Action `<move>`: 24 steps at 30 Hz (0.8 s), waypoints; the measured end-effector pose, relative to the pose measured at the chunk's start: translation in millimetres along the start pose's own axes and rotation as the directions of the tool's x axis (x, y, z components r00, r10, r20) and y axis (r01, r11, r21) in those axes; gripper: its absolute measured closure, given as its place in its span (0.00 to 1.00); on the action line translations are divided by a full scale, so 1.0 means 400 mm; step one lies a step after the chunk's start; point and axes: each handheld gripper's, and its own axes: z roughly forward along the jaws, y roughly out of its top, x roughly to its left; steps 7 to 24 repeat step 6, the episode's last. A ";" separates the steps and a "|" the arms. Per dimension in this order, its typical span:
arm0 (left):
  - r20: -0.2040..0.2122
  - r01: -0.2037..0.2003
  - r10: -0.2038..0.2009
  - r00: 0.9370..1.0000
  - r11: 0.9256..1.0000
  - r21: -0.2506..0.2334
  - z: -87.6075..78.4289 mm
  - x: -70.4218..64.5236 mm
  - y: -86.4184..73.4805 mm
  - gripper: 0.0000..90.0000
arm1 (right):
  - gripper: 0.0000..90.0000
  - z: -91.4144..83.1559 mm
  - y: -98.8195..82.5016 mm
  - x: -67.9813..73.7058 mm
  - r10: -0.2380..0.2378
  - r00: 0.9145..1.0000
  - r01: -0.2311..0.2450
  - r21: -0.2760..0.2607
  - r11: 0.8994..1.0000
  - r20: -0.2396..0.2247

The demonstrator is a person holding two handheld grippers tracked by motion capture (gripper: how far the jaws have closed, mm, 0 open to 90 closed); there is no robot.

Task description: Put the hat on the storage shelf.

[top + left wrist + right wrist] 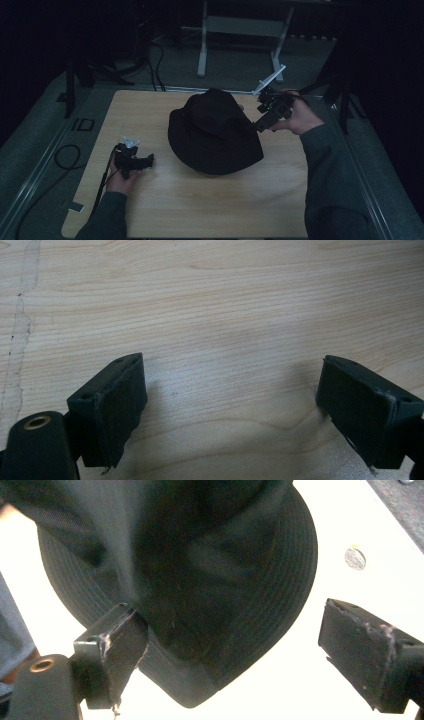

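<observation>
Hat (215, 132) (black, brimmed) sits mid-bench (200, 205). Right tool (261, 124) hangs at its right edge, jaws apart around the brim. Left tool (148, 161), jaws apart, rests near the bench's left side.

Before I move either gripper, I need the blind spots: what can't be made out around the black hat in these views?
- Table surface beneath the black hat: covered by it in the high view.
- Contact between the right gripper and the brim: the right gripper view leaves it unclear.
- Hat crown: cut off by the right gripper view's top edge.
- Left gripper: its view looks at bare wood, hat out of frame.
</observation>
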 end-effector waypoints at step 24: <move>0.000 0.000 0.000 1.000 1.000 0.000 0.000 0.000 0.000 0.14 | 0.14 -0.003 -0.051 -0.001 0.012 1.000 -0.012 -0.016 1.000 0.028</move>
